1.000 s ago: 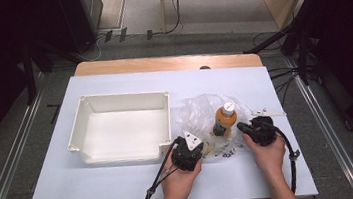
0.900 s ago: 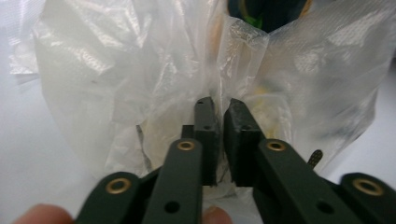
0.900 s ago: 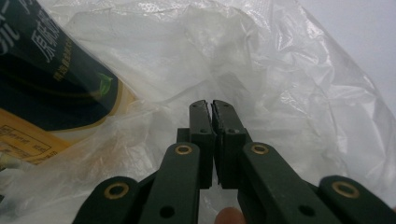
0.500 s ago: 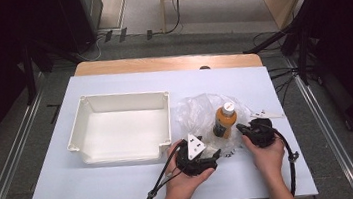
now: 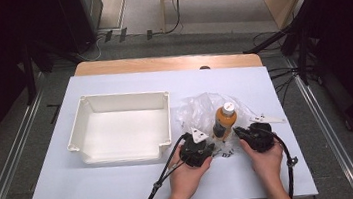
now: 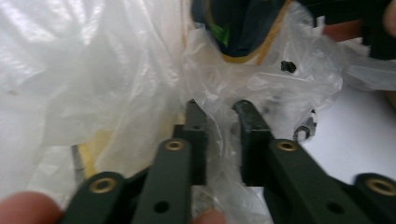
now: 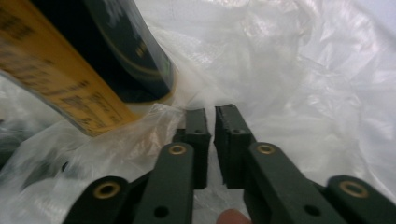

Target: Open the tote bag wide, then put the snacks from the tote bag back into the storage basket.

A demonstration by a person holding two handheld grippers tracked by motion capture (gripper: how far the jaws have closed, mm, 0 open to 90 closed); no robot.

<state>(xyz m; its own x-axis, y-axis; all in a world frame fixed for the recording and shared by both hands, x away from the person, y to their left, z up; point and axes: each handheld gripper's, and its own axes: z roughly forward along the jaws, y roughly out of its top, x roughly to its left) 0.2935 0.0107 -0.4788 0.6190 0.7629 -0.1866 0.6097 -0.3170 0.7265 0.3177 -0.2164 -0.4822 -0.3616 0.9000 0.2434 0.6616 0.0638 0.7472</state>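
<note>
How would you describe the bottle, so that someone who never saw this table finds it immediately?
Start at the white tray on the left half of the table. Just to its right lies a crumpled clear plastic bag, and the bottle stands upright on it. It is the only orange thing there, with a white cap.

We note the bottle (image 5: 224,120) upright between both grippers, crumpled plastic bag (image 5: 200,108) around it; tray (image 5: 125,158) walls off the counter (image 5: 124,191) left.

The bottle (image 5: 224,120) is orange with a white cap and a dark blue label edged yellow. The plastic bag (image 5: 200,108) is clear, the tray (image 5: 120,128) white, the tabletop (image 5: 112,86) pale blue-white, the tongs (image 6: 219,135) black.
</note>
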